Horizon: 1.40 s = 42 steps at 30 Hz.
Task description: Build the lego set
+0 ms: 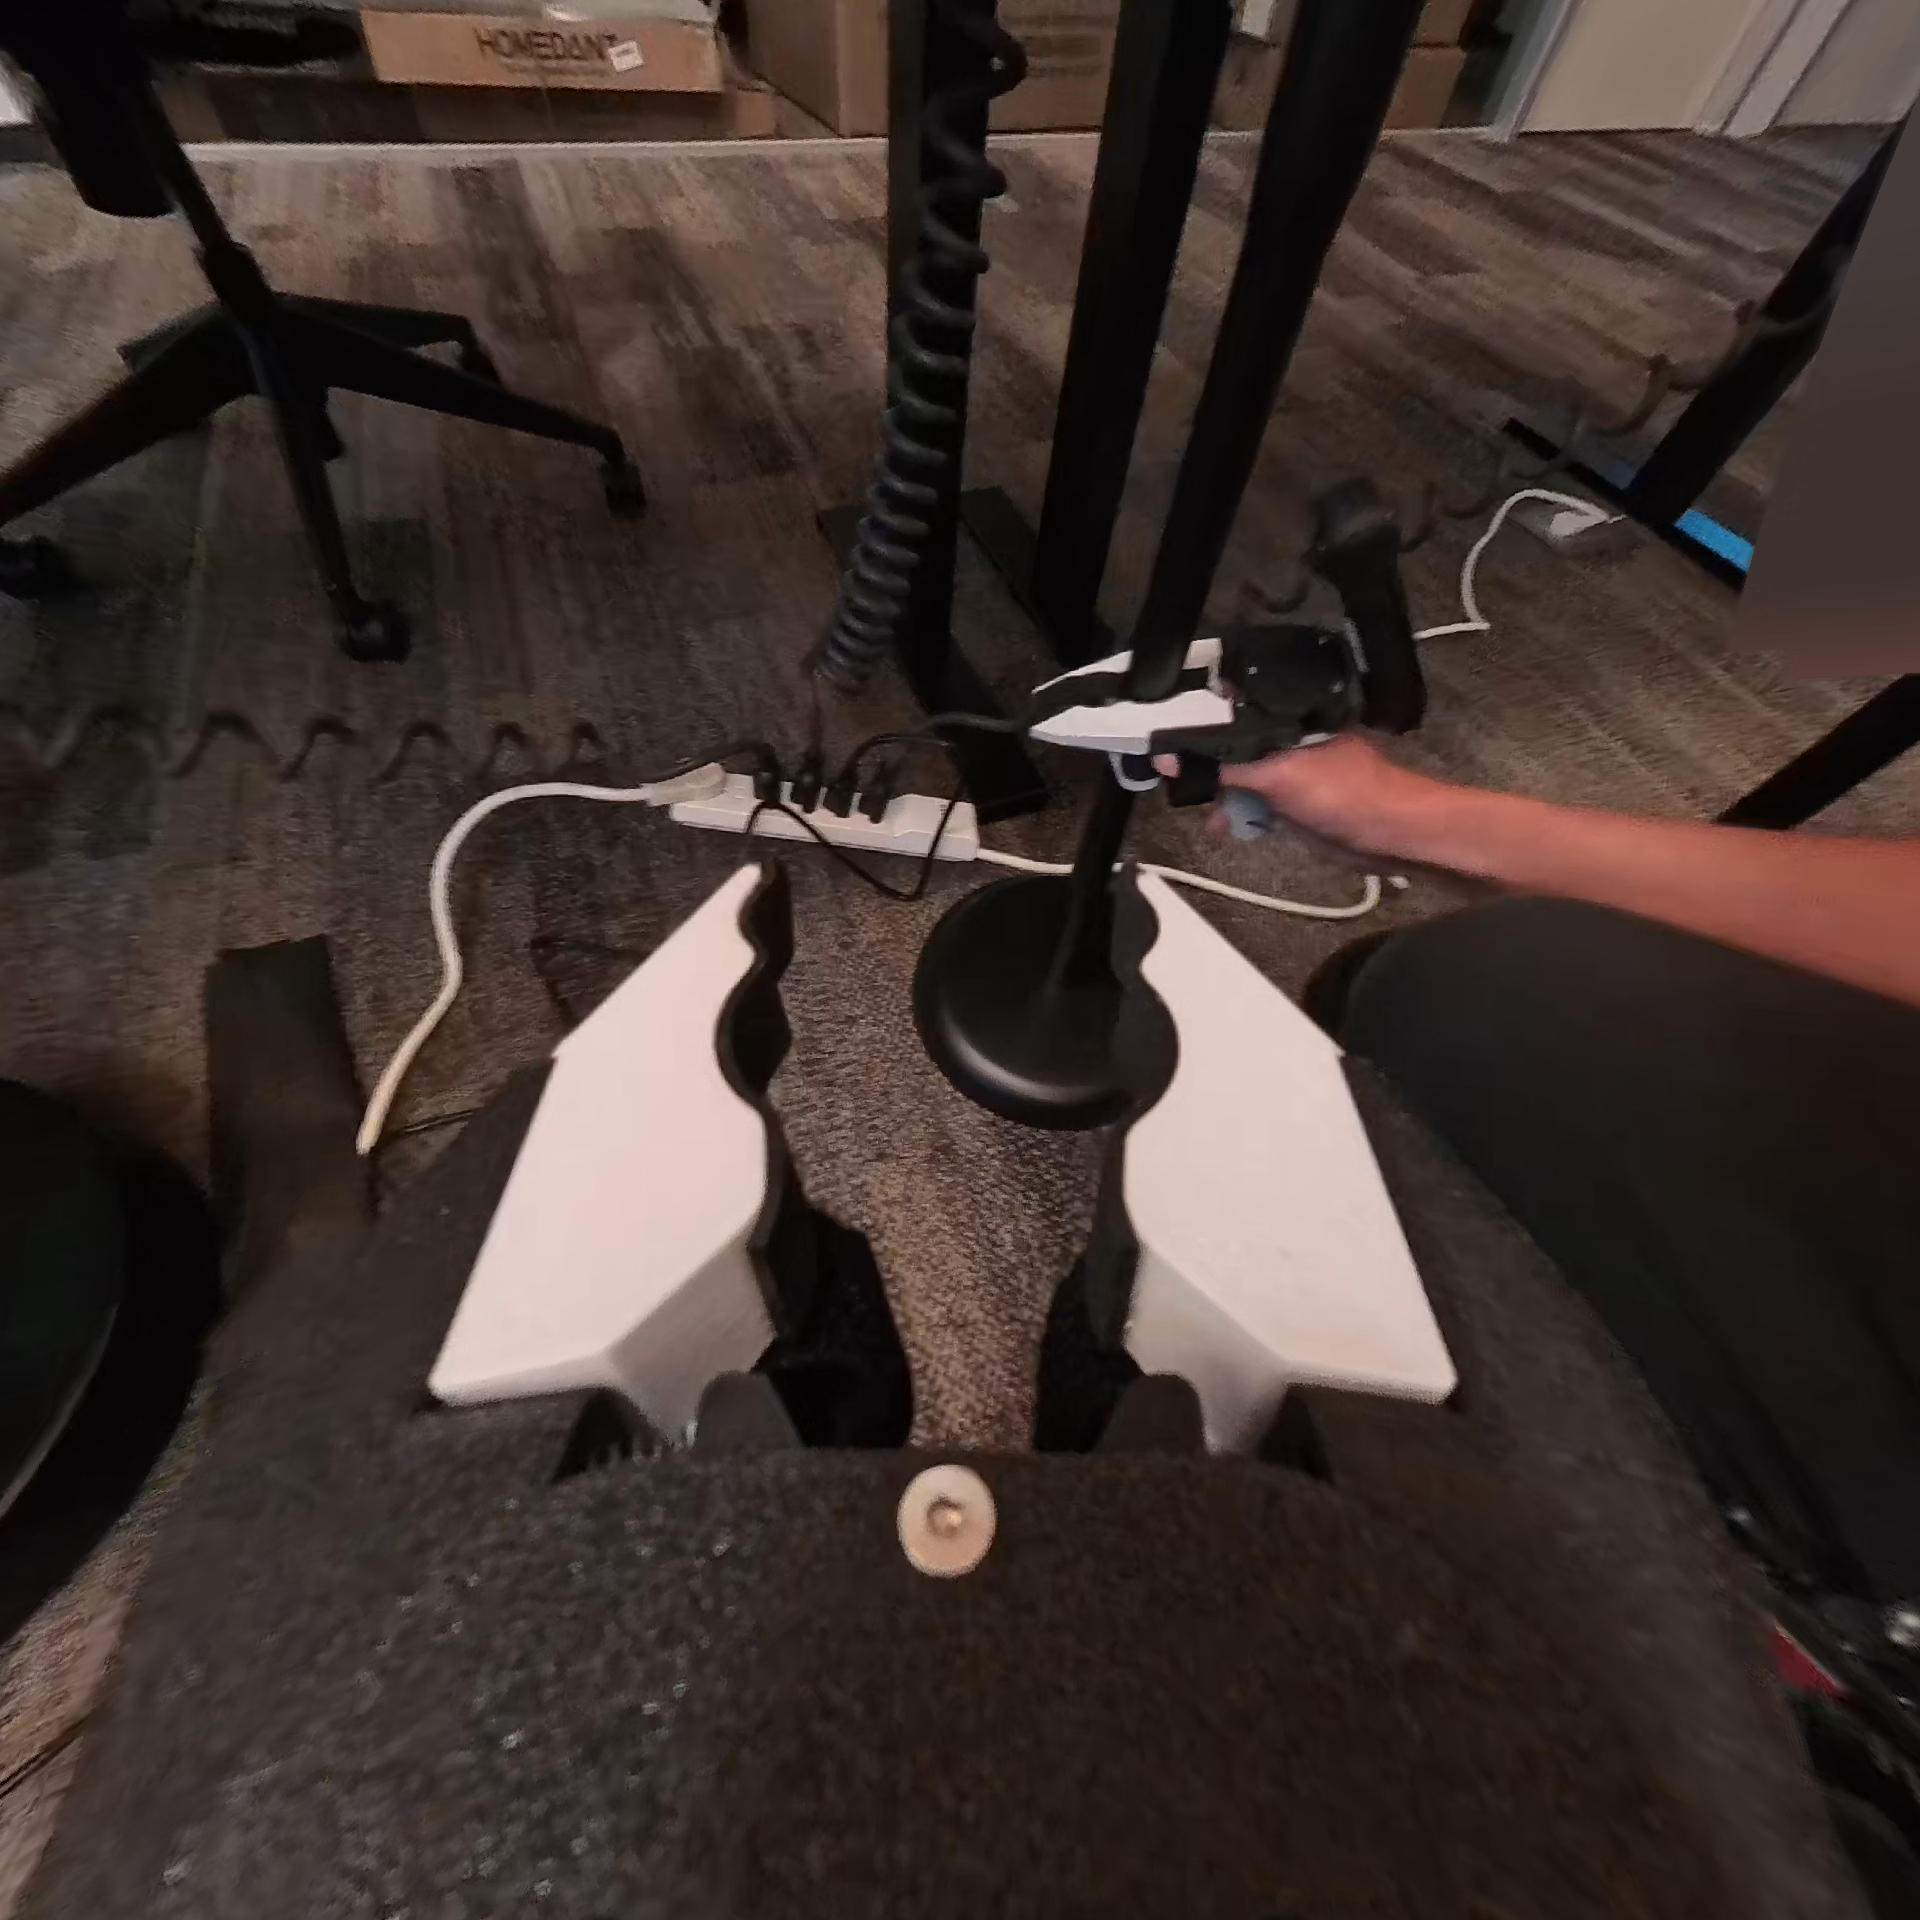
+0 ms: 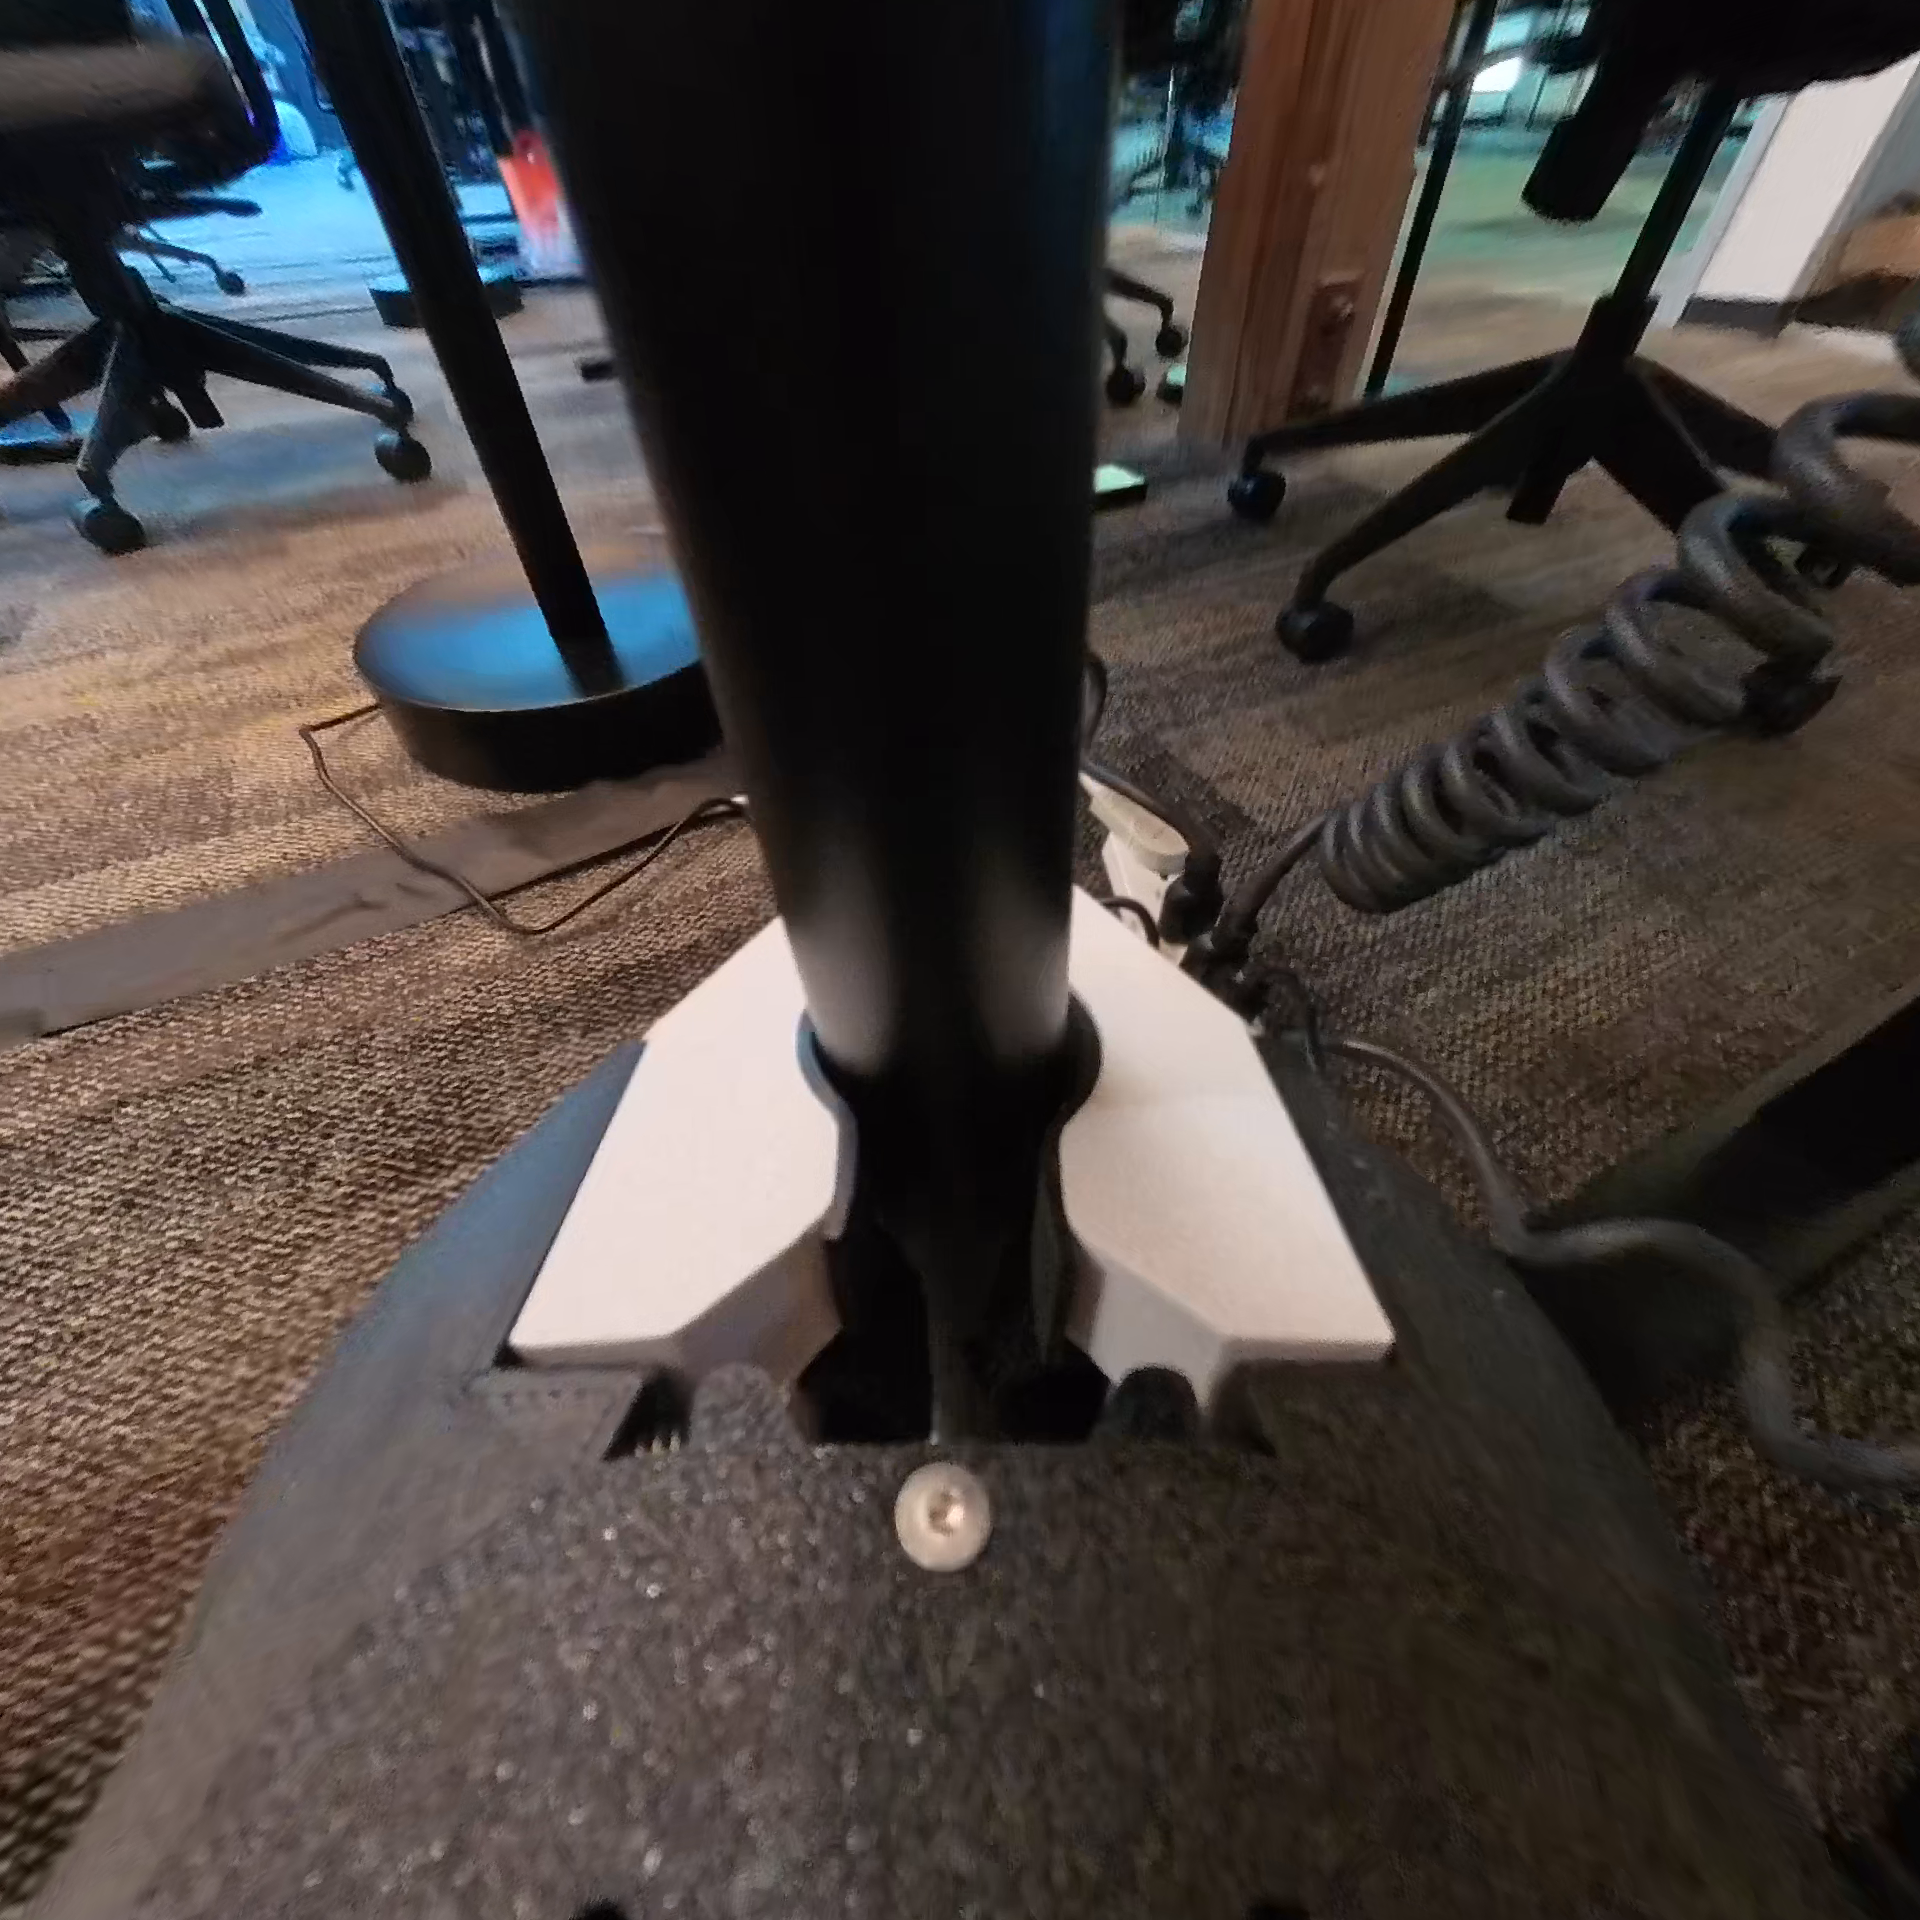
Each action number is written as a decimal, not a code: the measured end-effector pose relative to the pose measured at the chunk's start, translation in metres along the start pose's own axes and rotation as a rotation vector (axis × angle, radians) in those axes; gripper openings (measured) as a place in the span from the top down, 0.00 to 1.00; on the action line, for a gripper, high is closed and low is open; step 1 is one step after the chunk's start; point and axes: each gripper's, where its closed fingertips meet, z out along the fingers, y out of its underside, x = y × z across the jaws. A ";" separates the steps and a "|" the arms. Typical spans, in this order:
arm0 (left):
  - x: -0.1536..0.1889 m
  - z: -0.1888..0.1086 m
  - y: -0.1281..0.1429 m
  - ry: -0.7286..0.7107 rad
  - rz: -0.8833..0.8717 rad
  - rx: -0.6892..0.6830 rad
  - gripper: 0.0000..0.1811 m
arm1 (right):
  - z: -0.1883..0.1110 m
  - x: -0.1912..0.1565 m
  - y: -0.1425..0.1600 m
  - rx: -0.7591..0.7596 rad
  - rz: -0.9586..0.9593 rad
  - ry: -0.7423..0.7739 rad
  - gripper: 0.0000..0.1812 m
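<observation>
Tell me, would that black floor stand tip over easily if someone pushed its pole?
Probably not easily: its round base looks wide and thick, so it is likely weighted. The pole looks like rigid metal and should hardly flex. Pushed high up, where the right hand-held gripper clamps it, it might still rock.

Your left hand-held gripper [image 1: 940, 1039] hangs low over the floor, its two white fingers [image 1: 634, 1143] spread wide apart with nothing between them. Your right hand-held gripper [image 2: 951, 1023] has its white fingers [image 2: 717, 1164] closed around a black pole [image 2: 883, 520]. In the left wrist view your right hand [image 1: 1320, 795] grips its handle, bare forearm reaching in from the right.
</observation>
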 end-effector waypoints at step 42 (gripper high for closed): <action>0.126 -0.055 -0.134 0.102 0.406 0.298 0.69 | 0.022 -0.139 -0.199 0.294 0.174 -0.463 0.51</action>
